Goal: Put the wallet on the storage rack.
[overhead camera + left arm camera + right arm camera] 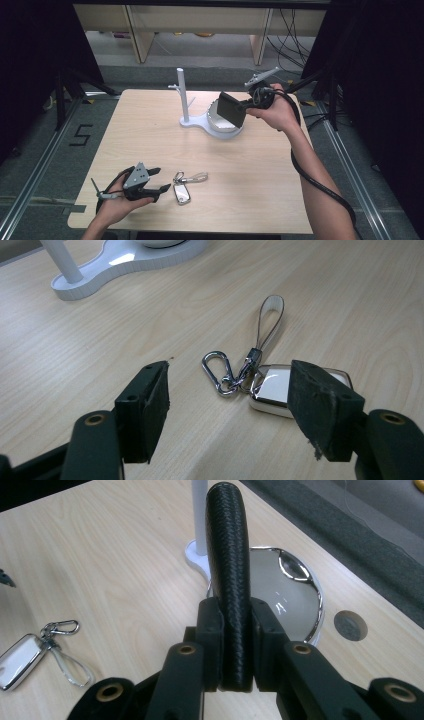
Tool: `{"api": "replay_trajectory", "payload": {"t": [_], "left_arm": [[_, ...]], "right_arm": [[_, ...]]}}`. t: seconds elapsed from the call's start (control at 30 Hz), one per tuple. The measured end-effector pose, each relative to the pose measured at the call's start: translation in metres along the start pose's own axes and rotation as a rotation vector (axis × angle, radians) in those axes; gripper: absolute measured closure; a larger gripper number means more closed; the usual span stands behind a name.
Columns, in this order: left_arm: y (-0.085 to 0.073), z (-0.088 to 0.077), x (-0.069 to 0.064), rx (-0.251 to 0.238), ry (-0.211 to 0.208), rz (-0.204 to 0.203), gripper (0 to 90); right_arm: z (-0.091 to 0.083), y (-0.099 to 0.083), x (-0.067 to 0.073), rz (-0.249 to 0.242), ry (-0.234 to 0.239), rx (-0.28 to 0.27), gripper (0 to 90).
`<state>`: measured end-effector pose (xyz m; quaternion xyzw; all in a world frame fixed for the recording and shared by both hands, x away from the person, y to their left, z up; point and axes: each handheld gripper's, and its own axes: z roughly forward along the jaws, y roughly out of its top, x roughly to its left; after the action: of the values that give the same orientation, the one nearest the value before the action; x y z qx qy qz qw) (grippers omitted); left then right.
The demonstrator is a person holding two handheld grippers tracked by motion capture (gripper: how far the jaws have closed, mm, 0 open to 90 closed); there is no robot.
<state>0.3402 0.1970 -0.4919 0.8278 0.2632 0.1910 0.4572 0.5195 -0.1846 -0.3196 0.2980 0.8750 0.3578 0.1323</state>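
High view: my right gripper [243,106], upper right of centre, is clamped on a black wallet [231,108]; I hold the wallet above the tray [223,128], the round silver dish at the frame's middle, and whether it touches the dish I cannot tell; the tray belongs to a white stand [186,119] whose post [182,92] rises just left of it; my right hand [277,107] wraps the gripper body at upper right.

Right gripper view: both jaws press the wallet's [231,580] woven black sides; the wallet stands upright at frame centre, its top edge near the upper border; the tray's [310,592] chrome rim lies behind it at centre right; the post [199,515] climbs out at upper centre; the key fob [22,662] lies at lower left on the table [115,555].

Left gripper view: my left gripper [227,410] has its jaws spread wide, nothing between the pads; the fob [275,392], a silver block with carabiner and loop strap, lies on the table just ahead, partly behind the right-hand jaw; the stand's base [110,270] sits at upper left.

High view, lower left: the left gripper [159,180] rests low, held by my left hand [120,202]; the fob [182,192] lies just right of its tips.
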Motion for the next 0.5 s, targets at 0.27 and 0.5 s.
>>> {"api": "replay_trajectory", "payload": {"t": [0.27, 0.5], "left_arm": [[-0.002, 0.001, 0.0, -0.003, -0.006, -0.011, 32.4], [-0.002, 0.001, 0.0, 0.008, 0.0, -0.006, 32.2]], "right_arm": [[0.009, 0.009, -0.004, 0.015, -0.023, -0.026, 78.5], [0.015, 0.009, -0.009, 0.032, -0.038, -0.02, 78.5]]}}
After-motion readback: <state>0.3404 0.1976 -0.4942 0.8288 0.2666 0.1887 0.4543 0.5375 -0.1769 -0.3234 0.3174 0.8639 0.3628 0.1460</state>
